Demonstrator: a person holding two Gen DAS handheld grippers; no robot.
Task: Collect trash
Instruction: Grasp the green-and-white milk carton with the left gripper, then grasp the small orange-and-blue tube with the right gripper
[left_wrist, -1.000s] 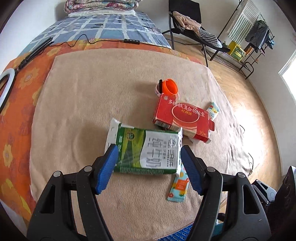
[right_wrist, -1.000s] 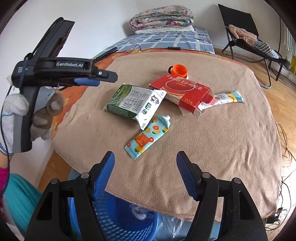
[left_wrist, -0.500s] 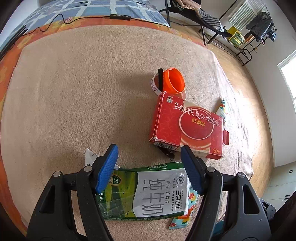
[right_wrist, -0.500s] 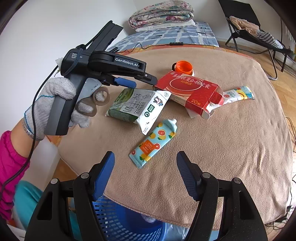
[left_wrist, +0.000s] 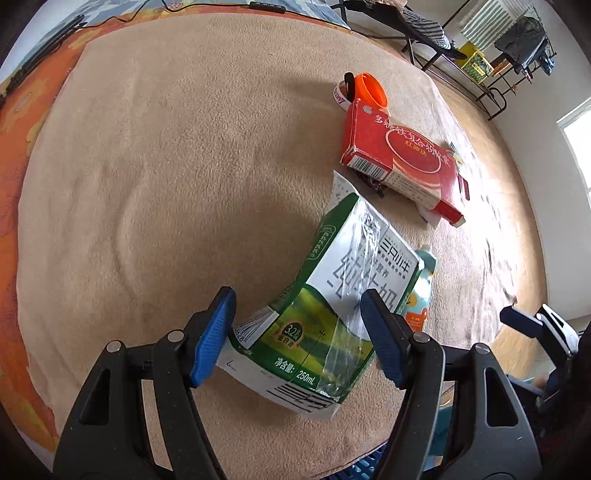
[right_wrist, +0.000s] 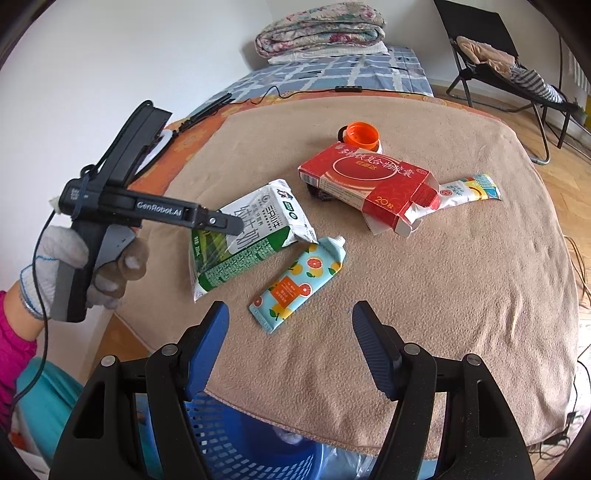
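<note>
The left gripper spreads wide around the milk carton, seemingly touching; the right gripper gapes empty above the tan blanket.

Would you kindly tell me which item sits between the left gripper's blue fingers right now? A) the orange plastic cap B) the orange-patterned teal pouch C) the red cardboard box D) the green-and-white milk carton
D: in the left wrist view the green-and-white milk carton lies between the open blue fingers of the left gripper, while the red cardboard box lies farther off.
</note>
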